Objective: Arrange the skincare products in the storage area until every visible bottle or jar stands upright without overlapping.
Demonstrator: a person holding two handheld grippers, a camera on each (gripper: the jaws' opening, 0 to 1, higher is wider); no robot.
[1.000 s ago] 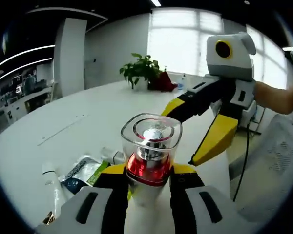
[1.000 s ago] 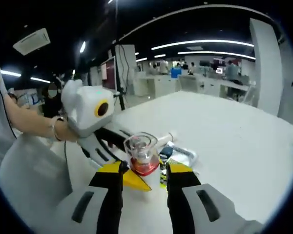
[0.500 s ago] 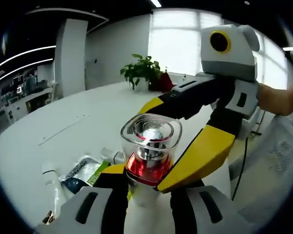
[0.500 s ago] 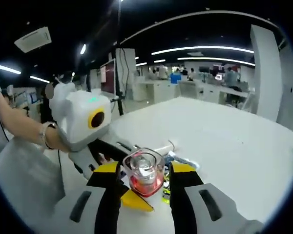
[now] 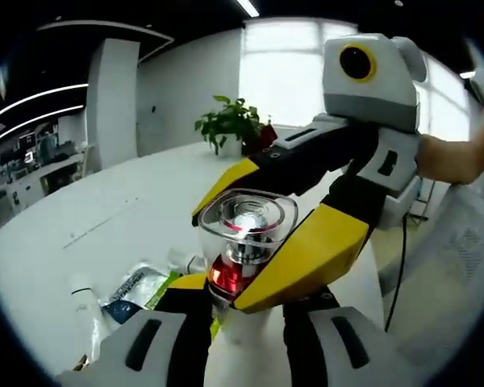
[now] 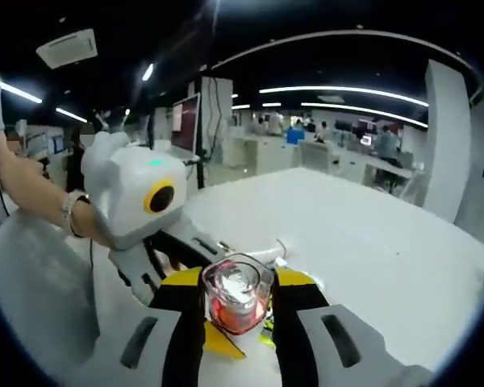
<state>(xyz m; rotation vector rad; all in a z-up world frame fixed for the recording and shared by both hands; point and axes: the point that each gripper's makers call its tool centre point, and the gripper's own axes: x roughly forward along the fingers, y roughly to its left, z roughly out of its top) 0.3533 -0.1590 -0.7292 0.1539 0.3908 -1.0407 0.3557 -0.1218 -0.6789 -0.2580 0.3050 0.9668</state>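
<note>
Left gripper view: bottle (image 5: 244, 246), clear square cap over red collar and white body, stands upright betw. the left gripper (image 5: 244, 302)'s black-and-yellow jaws, which close on its white body just under the collar. Right gripper (image 5: 294, 218) enters from the right, its two yellow-tipped jaws apart, one passing behind the cap, the other in front of the collar, so the cap sits betw. them; no clear contact seen. A hand (image 5: 456, 157) holds that gripper at far right.

Around it: white table (image 5: 129, 210). Lying flat at lower left, near the bottle base: white tube (image 5: 85, 302) and a blue-green sachet (image 5: 137, 286), partly hidden by the left gripper's body. Potted plant (image 5: 230, 121) at far table edge, red item beside it, window behind.

Right gripper view: same bottle (image 6: 234, 298) betw. the right gripper (image 6: 235, 310)'s jaws, gaps either side look small; whether they touch it, cannot tell. Left gripper (image 6: 185, 254) comes from the left, held by an arm w. a bracelet (image 6: 68, 211). Tube end (image 6: 262, 246) and sachet edge (image 6: 302, 278) peek out behind the bottle. Office desks and people far back.
</note>
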